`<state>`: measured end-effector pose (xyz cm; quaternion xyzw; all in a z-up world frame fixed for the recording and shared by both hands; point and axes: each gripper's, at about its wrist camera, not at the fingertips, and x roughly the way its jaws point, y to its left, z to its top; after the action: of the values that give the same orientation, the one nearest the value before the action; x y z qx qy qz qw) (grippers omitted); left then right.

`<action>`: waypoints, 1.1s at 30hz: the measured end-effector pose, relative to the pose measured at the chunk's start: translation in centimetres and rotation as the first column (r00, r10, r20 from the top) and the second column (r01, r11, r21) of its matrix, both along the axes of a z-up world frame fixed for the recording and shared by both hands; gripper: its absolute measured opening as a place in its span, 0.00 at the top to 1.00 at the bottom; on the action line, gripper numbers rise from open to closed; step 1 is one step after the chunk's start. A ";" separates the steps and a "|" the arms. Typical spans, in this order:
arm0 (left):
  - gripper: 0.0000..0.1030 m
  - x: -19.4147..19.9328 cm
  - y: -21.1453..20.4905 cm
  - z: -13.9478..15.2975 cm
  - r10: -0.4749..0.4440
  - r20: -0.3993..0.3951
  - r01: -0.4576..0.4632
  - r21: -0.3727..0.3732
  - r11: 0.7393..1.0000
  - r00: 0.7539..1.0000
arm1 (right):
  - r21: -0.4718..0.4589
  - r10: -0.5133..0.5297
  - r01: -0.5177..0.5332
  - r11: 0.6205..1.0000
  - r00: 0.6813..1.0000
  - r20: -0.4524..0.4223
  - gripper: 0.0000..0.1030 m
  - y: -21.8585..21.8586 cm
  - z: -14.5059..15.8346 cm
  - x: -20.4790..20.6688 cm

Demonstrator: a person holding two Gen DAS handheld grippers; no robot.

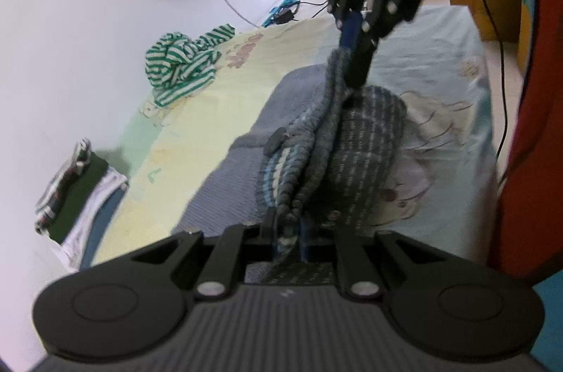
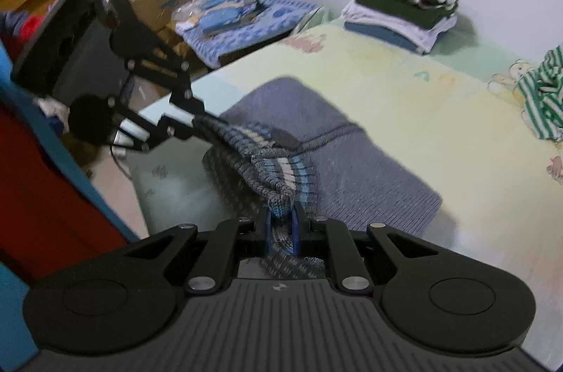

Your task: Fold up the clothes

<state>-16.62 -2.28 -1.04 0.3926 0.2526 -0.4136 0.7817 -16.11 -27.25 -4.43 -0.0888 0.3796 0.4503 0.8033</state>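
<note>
The knitted sweater lies on the bed, its near edge lifted between the two grippers — the left gripper clamped on one end of the raised fold, the right gripper on the other, farther along. In the left wrist view a crumpled striped garment sits on the bed to the left, beyond the sweater, against the wall, and a stack of folded clothes rests nearer on the left — also on the bed by the wall.

Both hand-held grippers angled down: left hand-held gripper & right hand-held gripper jaws clamped on knit sweater.
</note>
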 end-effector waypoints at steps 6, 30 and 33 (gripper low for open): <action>0.89 -0.4 -0.2 -1.7 0.003 -0.093 -0.003 -0.001 1.000 0.996 | -0.052 0.032 -0.033 0.998 0.999 -0.024 0.88 0.8 -2.0 -1.2; 0.80 -0.3 -1.0 -5.0 -0.004 -0.113 0.005 0.010 1.000 0.994 | 0.131 -0.505 0.495 0.859 0.862 0.049 0.70 0.4 -1.1 3.2; 0.78 -0.3 -1.1 -5.0 -0.010 -0.109 0.011 0.010 1.000 0.994 | 0.059 -0.550 0.548 0.835 0.834 0.048 0.70 2.0 -3.9 3.6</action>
<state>-16.93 -3.33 -6.05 0.3752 0.2949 -0.4371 0.7624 -12.55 -25.27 -8.37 0.0268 0.3539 0.2060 0.9119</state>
